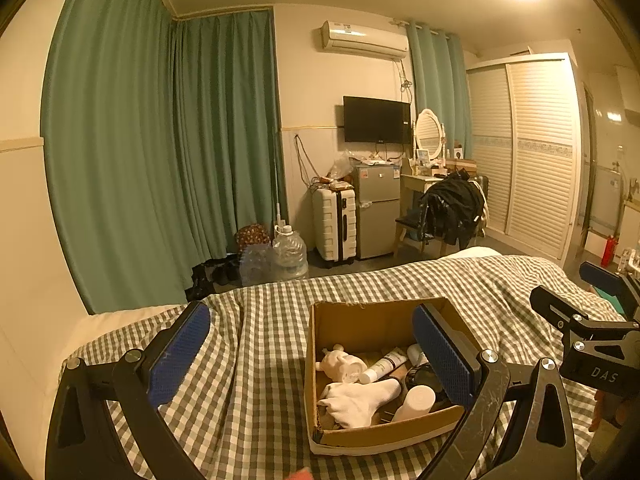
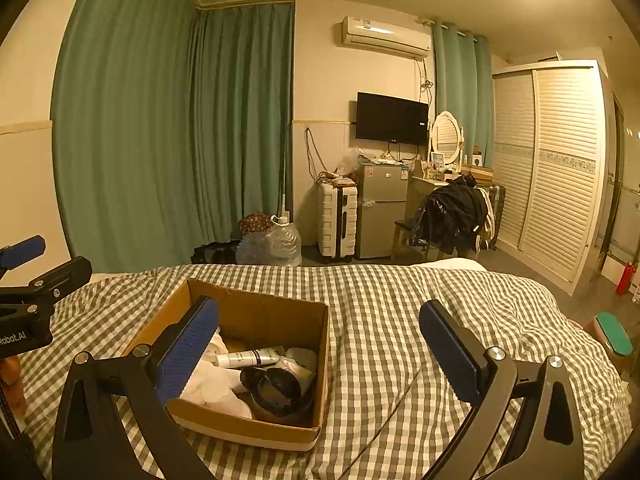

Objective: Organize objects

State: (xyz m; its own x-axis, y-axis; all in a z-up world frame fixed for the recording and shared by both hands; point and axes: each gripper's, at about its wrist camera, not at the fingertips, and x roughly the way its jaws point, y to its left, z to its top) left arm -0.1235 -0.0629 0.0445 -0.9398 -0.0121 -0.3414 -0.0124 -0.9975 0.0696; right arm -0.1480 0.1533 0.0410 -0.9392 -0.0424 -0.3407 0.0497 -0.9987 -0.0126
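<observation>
An open cardboard box (image 1: 376, 320) sits on the checked bedspread (image 1: 260, 340); it also shows in the right wrist view (image 2: 256, 312). Inside lie a white sock (image 1: 360, 398), a white tube (image 1: 384, 364), a white figurine (image 1: 342, 364), a white bottle (image 1: 416, 400) and a dark round item (image 2: 276, 390). My left gripper (image 1: 312, 354) is open and empty, held just before the box, its right finger over the box's right side. My right gripper (image 2: 320, 356) is open and empty, its left finger over the box's left side. The tube shows too in the right wrist view (image 2: 250, 357).
The bed's far edge (image 2: 320, 268) meets a floor with water jugs (image 1: 288, 254), a white suitcase (image 1: 334, 222), a small fridge (image 1: 378, 210), a chair with a black jacket (image 1: 452, 208) and a louvred wardrobe (image 1: 532, 152). Green curtains (image 1: 160, 152) hang at left.
</observation>
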